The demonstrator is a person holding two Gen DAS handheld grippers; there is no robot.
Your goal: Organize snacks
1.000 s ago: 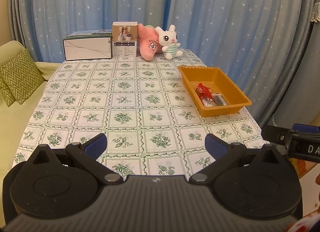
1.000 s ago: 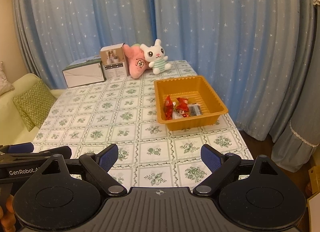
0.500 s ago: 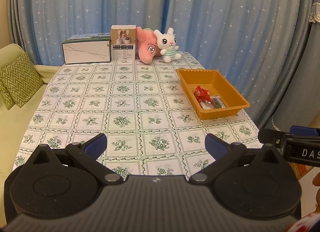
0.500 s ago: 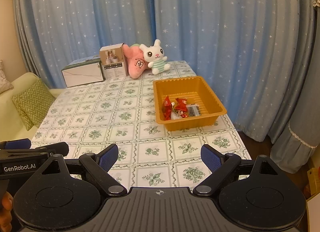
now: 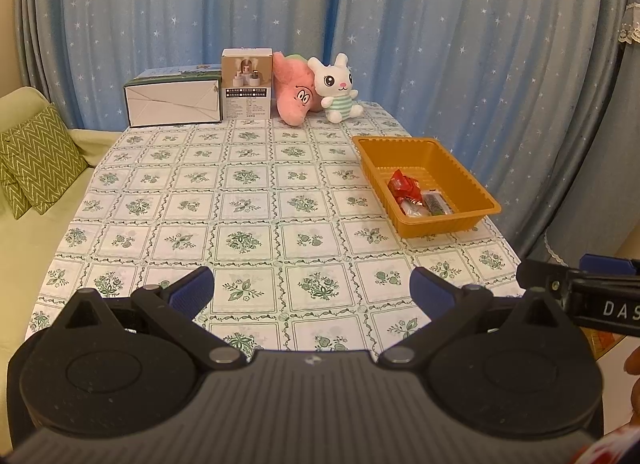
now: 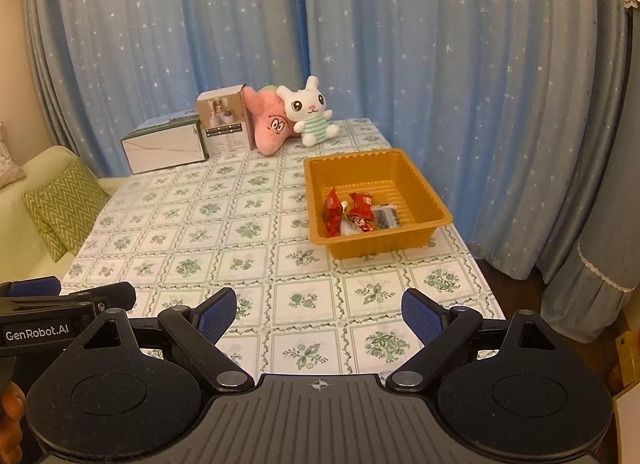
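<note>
An orange tray sits on the right side of the table and holds several wrapped snacks: red packets and a dark one. My left gripper hangs open above the table's near edge, nothing between its blue pads. My right gripper is likewise open and empty, well short of the tray. Each gripper's side shows at the edge of the other's view.
A floral tablecloth covers the table. At its far end stand a white box, a small carton, a pink plush and a white rabbit plush. A sofa with green cushions lies left; blue curtains hang behind.
Both views have drawn back and up slightly from the table, so the tray and toys sit a little farther off. Both grippers stay open and empty.
</note>
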